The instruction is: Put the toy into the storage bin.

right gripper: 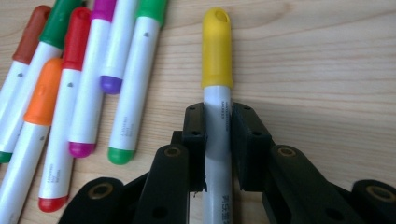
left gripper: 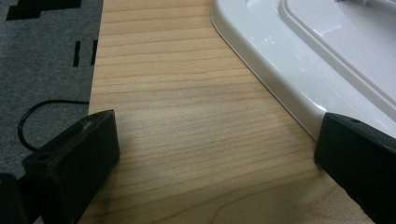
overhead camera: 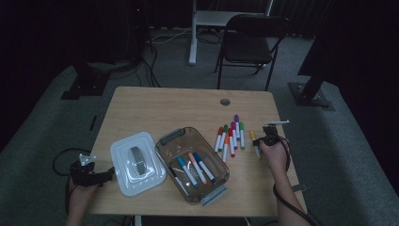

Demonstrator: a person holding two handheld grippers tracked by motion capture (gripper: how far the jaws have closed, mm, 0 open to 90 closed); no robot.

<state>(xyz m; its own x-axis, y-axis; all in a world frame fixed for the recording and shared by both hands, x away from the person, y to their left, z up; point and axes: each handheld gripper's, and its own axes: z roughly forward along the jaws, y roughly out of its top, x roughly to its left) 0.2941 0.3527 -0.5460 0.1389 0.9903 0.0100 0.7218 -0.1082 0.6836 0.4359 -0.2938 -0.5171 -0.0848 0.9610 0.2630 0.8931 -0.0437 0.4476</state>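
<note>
Right tool point(right gripper: 217, 122) clamped on yellow marker point(right gripper: 217, 46), loose markers point(right gripper: 88, 74) just beside, left tool point(left gripper: 210, 154) wide open, touching white lid point(left gripper: 327, 60)

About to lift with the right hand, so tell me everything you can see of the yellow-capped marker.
The yellow-capped marker has a white barrel with small print and a glossy yellow plastic cap, still on. It lies flat on the wooden table, apart from the other markers to one side. The right tongs are shut on its barrel just below the cap.
</note>
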